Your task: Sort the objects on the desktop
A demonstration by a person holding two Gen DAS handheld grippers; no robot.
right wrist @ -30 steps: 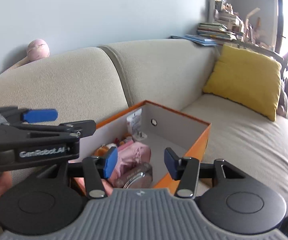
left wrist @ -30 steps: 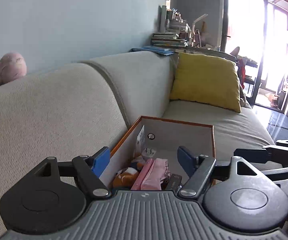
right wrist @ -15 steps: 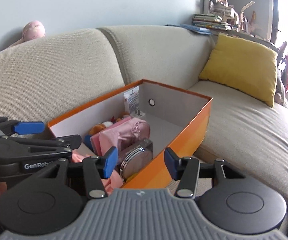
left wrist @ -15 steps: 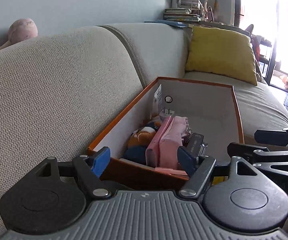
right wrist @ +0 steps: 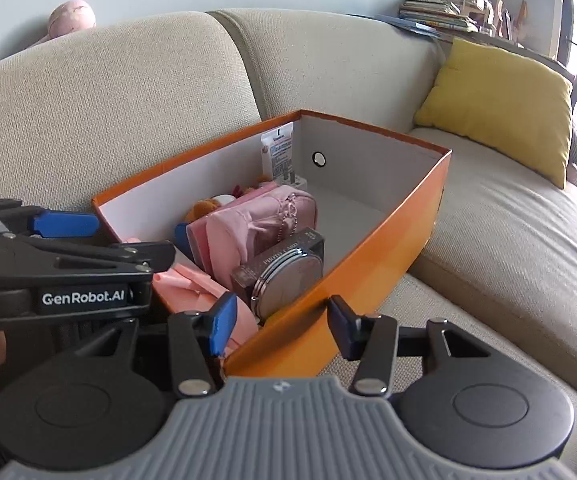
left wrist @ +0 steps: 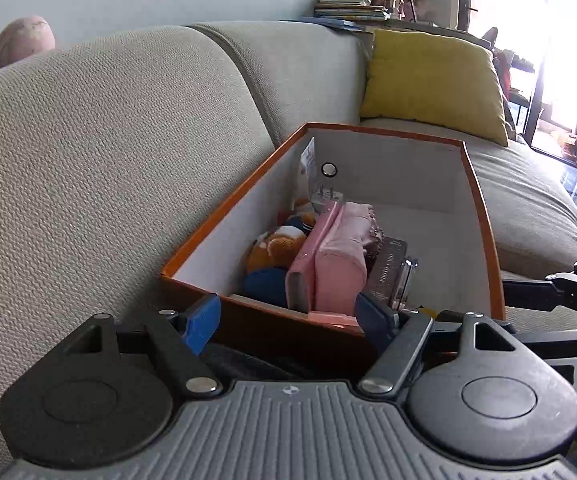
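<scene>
Orange cardboard box [right wrist: 388,236] on beige sofa seat [right wrist: 500,216]; contents crowd its near-left end, far-right floor bare. Right gripper [right wrist: 278,326] straddles near corner, jaws apart; left gripper [left wrist: 284,318] spread, empty, at near rim.

Coarse woven cloth sofa [right wrist: 128,112] — glossy orange card box [right wrist: 372,256], matt white inside — shiny metal compact [right wrist: 292,280].

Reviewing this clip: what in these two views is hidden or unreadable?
- Box near wall: both views, hidden behind the claw bodies.
- Plush toy: mostly covered by the pink pouch.
- Tube label: right view, too small.
- Left claw, right claw: open; whatever lies under them is unseen.
</scene>
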